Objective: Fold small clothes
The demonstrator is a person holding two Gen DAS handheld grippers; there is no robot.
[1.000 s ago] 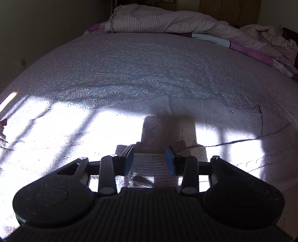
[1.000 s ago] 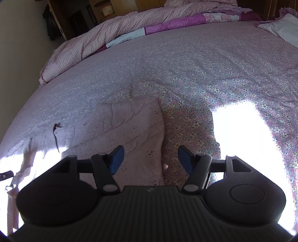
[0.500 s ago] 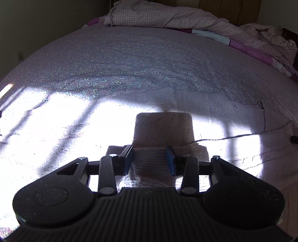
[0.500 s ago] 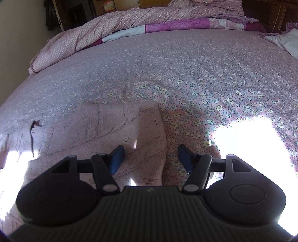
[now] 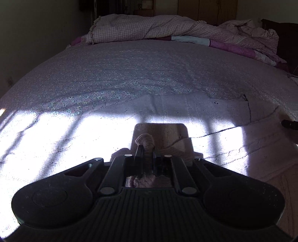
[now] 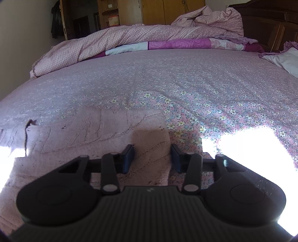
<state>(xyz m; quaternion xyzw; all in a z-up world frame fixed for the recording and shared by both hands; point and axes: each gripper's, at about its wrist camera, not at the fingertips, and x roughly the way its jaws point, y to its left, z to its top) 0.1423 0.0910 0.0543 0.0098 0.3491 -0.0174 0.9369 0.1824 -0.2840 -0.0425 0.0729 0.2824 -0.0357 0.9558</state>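
A pale pink knitted garment point(image 5: 214, 115) lies spread flat on the bed, partly in bright sunlight; it also shows in the right wrist view point(image 6: 104, 130). My left gripper point(image 5: 147, 149) is shut on a bunched fold of the garment's near edge, which pokes up between the fingers. My right gripper point(image 6: 152, 154) is open, its blue pads low over the garment's right end, with the knit between them and the fabric edge near the right pad.
The floral bedsheet point(image 6: 204, 89) covers the bed. A rumpled pink checked quilt point(image 5: 167, 29) lies along the far edge, also in the right wrist view point(image 6: 130, 39). A pale pillow point(image 6: 283, 59) lies at far right. A wooden wardrobe point(image 6: 167, 11) stands behind.
My left gripper has closed on the garment's near edge and pinched up a fold. My right gripper has lowered and moved forward over the garment's right end, staying open.
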